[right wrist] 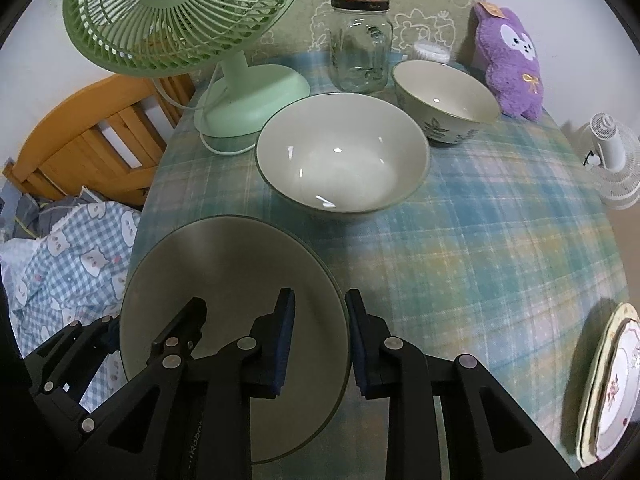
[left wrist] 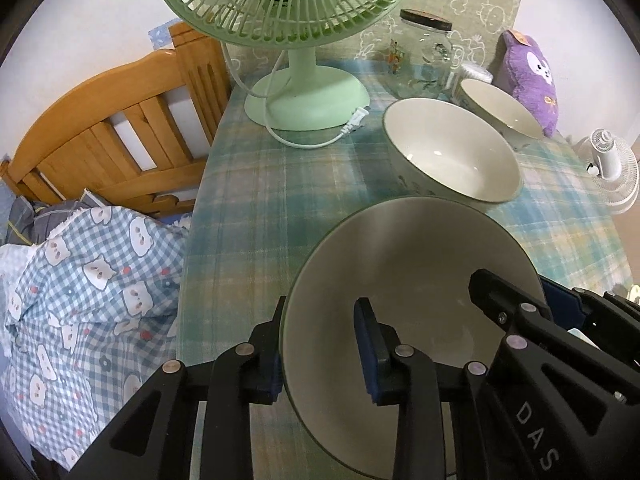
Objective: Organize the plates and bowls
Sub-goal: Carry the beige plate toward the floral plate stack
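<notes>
A wide, shallow grey-green bowl (left wrist: 400, 264) with a dark rim fills the foreground of both views, over the near part of the table. My left gripper (left wrist: 322, 356) is shut on its left rim, one blue pad inside and one outside. My right gripper (right wrist: 320, 344) is shut on the opposite rim (right wrist: 347, 332) in the same way. Each gripper shows in the other's view at the far side of the bowl. Behind it stand a large white bowl (right wrist: 344, 160) and a smaller leaf-patterned bowl (right wrist: 444, 100). A stack of flowered plates (right wrist: 612, 384) lies at the right edge.
The table wears a blue-green plaid cloth (right wrist: 480, 240). At the back stand a green fan (right wrist: 180, 12) with its cord, a glass jar (right wrist: 360, 44) and a purple plush toy (right wrist: 512, 60). A small white fan (right wrist: 612, 160) is off to the right. A wooden bed frame (left wrist: 120, 128) and checked bedding (left wrist: 80, 300) lie left.
</notes>
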Demonstrator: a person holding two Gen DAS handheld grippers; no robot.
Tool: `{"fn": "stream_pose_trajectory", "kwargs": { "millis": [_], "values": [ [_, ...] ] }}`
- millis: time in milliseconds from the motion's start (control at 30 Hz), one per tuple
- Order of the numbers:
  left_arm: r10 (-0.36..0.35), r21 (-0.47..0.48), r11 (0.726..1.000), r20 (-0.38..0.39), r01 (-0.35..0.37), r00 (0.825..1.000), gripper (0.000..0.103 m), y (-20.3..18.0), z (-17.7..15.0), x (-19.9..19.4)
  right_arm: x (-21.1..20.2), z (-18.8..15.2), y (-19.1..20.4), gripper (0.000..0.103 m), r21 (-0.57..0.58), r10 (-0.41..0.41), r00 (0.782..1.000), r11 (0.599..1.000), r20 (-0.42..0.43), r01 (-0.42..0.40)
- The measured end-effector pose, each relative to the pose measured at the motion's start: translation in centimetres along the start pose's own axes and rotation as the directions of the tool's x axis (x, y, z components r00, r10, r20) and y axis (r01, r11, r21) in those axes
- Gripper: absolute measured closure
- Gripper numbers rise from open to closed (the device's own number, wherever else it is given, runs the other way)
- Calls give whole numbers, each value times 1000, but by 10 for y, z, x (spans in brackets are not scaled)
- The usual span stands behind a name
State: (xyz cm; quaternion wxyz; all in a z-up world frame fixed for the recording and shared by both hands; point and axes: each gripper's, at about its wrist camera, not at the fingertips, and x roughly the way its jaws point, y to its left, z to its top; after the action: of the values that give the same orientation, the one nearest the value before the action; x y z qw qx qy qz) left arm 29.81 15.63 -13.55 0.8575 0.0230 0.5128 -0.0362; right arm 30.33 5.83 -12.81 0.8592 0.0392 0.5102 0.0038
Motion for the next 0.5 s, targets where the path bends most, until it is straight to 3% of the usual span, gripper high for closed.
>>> {"fn": "stream_pose_trajectory", "kwargs": {
  "millis": [500],
  "values": [
    [16, -61, 998, -2, -16, 1000, 73, -63, -44, -52, -58, -50, -61, 74, -33, 22, 1000, 999, 6, -21]
  ]
}}
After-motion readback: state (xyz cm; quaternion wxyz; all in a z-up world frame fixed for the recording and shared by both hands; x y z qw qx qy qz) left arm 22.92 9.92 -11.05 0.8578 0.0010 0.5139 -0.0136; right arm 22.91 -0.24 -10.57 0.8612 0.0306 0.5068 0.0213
